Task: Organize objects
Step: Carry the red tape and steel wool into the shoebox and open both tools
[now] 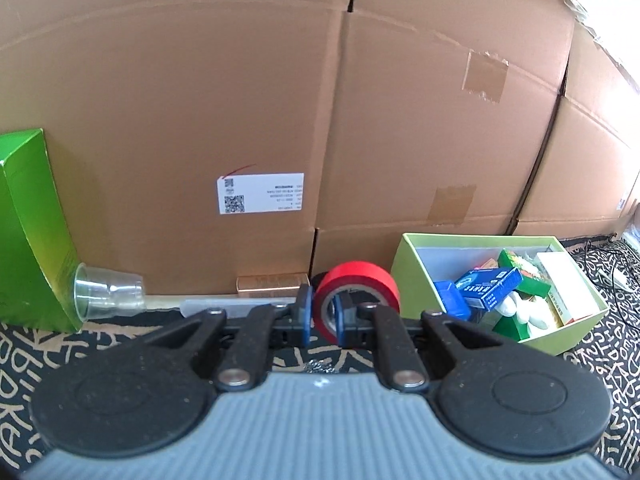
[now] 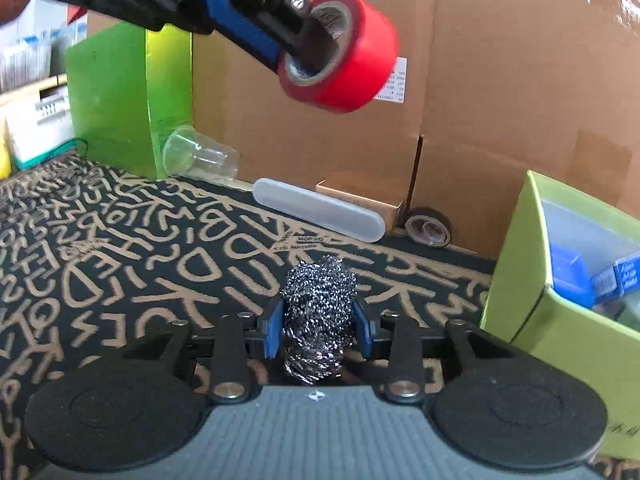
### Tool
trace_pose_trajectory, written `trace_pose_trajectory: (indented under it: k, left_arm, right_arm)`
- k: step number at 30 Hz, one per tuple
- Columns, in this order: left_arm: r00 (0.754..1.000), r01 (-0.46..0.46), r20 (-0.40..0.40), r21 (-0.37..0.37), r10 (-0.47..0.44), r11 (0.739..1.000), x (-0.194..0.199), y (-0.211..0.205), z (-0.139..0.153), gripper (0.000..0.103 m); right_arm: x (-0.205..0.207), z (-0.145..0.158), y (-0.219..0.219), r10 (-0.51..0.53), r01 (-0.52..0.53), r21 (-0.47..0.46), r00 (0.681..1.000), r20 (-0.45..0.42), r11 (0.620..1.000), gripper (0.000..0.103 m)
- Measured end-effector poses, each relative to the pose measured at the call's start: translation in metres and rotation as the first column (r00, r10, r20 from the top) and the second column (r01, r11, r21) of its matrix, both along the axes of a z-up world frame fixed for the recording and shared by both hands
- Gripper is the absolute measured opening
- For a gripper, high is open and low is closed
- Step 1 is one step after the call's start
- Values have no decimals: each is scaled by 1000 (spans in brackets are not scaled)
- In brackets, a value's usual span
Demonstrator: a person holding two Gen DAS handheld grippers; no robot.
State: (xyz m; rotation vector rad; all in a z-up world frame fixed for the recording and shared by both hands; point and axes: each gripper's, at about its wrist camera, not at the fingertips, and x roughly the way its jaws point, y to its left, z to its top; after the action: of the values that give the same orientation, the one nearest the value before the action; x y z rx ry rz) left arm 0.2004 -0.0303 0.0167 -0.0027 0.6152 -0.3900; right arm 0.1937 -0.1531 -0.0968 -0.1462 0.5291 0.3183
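Stacked cardboard cartons [image 1: 240, 100] back a patterned black-and-tan mat [image 2: 120, 248], above which a red tape roll [image 1: 358, 284] is clamped through its wall by the left gripper [image 1: 320, 314] and a steel-wool scouring ball [image 2: 318, 312] is squeezed by the right gripper [image 2: 318, 330], both evidently carried toward the light-green open box [image 1: 404, 264] at the mat's right edge.

Patterned rug [image 2: 120, 248] — bearing green bin [image 2: 532, 280], tipped cup [image 2: 200, 158], white case [image 2: 320, 210].

Even, bright daylight in both views, soft shadows only. Strong fisheye bowing, dark vignette at corners. Motion blur on the red tape roll [image 2: 344, 52] up-left of the right tongs [image 2: 318, 330]. Glare at far right beyond the left tongs [image 1: 322, 314]; cardboard wall [image 1: 240, 100] sharp.
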Motion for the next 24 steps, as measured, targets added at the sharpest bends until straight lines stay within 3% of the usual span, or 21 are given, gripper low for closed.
trace_pose_trajectory:
  k: [2,5,9,15,20,24]
  left_arm:
    - [1000,4,4,3,-4,1000,-1,0,-1,11]
    - [1000,13,0,-2,-13,1000,-2,-2,0,11]
    - [999,37,3,-16,-37,999,-3,-15,3,11]
    - [995,101,1,-45,-101,994,4,-59,11,11]
    - [989,147,2,-52,-147,988,22,-110,9,11]
    - [987,152,-39,-57,-154,987,41,-143,-4,11]
  right_arm:
    - [-9,3,-2,-4,3,11,1000,11,1000,37]
    - [-36,15,-15,-20,15,105,999,47,994,37]
    - [-72,40,-45,-87,59,176,984,155,983,37]
    - [-105,77,-105,-285,243,167,907,309,956,38]
    - [-113,87,-150,-421,383,177,846,328,907,38]
    - [-105,83,-168,-453,426,154,830,327,892,39]
